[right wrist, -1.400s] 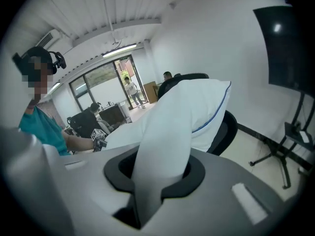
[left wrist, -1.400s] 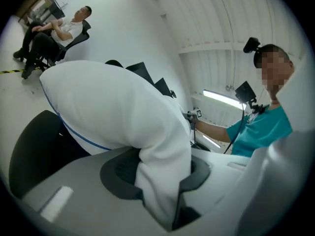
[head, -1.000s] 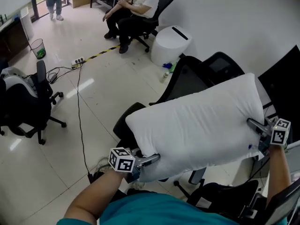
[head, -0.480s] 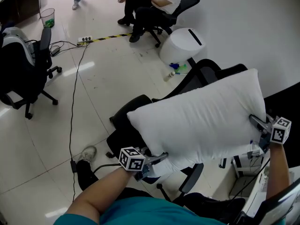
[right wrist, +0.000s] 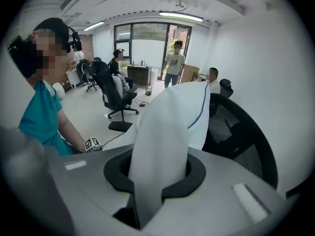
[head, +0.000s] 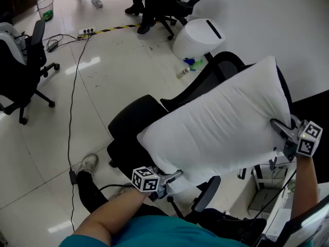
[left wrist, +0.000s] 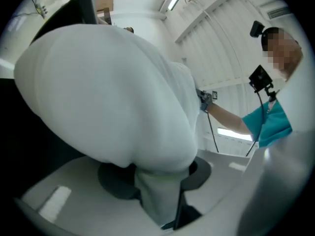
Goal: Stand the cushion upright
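Head view shows a black chair (head: 134,125) under a big white cushion (head: 221,133). The cushion hangs in the air, tilted, with its high end at 1 o'clock. The left gripper (head: 174,177) pinches its 7 o'clock corner. The right gripper (head: 281,128) pinches its 3 o'clock edge. I think it is not standing up yet.
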`<state>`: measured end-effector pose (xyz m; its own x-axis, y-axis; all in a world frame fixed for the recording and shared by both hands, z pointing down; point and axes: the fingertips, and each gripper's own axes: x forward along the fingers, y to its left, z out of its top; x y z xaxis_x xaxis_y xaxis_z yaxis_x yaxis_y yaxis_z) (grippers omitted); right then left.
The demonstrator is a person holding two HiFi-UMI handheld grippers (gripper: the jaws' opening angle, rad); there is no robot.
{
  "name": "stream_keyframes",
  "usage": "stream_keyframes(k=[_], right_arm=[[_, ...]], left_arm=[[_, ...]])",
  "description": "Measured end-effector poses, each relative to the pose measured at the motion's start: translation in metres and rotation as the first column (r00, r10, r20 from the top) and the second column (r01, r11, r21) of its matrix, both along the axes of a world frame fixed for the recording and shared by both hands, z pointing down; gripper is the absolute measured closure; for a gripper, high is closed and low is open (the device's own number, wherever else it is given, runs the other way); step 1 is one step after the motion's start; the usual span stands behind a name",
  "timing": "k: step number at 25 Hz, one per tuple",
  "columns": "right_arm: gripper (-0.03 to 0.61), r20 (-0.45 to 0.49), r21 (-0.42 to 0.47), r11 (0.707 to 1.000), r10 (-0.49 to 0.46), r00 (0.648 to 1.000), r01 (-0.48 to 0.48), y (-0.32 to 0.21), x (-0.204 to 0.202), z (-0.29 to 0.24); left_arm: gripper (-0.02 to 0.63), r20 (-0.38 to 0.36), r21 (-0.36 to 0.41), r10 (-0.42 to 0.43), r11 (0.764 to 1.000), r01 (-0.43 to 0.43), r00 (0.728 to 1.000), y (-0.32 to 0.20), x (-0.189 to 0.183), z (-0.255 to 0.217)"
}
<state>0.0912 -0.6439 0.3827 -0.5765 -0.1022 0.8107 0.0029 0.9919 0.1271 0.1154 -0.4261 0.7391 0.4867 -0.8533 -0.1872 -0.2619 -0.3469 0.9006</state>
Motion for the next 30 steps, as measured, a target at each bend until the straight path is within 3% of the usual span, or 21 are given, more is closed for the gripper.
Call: stream_keyframes(k=[3, 6, 12, 19, 25, 28, 30], right_arm=[[0.492, -0.019, 0.005, 1.0, -0.022, 1.0, 0.022, 0.0, -0.001, 0.028], [0.482, -0.032, -0.005, 1.0, -0.026, 0.999, 0.026, -0.001, -0.005, 0.057], [0.443, -0.077, -0.033, 0.999, -0.013, 0.997, 0.01, -0.004, -0.009, 0.114], [0.345, -0.099, -0.019, 0.998, 0.052, 0.994, -0.054, -0.015, -0.001, 0.159], [0.204, -0.105, 0.005, 0.998, 0.061, 0.993, -0.061, -0.012, -0.001, 0.164], [0.14, -0.068, -0.023, 0.997, 0.066, 0.996, -0.067, -0.007, 0.001, 0.159], [0.135, -0.025, -0.036, 0.995, 0.088, 0.996, -0.089, -0.006, 0.001, 0.151]], left_arm=[[0.449, 0.018, -0.072, -0.054, 0.996, 0.055, 0.998, -0.025, -0.019, 0.04], [0.446, 0.037, -0.147, -0.043, 0.988, 0.048, 0.998, -0.043, -0.023, 0.079], [0.43, 0.042, -0.347, -0.014, 0.938, 0.028, 0.999, -0.06, -0.01, 0.147], [0.364, 0.046, -0.408, 0.028, 0.913, -0.006, 0.999, -0.05, -0.009, 0.189], [0.284, 0.015, -0.451, 0.091, 0.89, -0.074, 0.996, -0.007, -0.012, 0.2], [0.27, 0.0, -0.501, 0.138, 0.857, -0.12, 0.99, 0.03, -0.021, 0.196], [0.264, -0.009, -0.541, 0.183, 0.826, -0.159, 0.983, 0.054, -0.025, 0.193]])
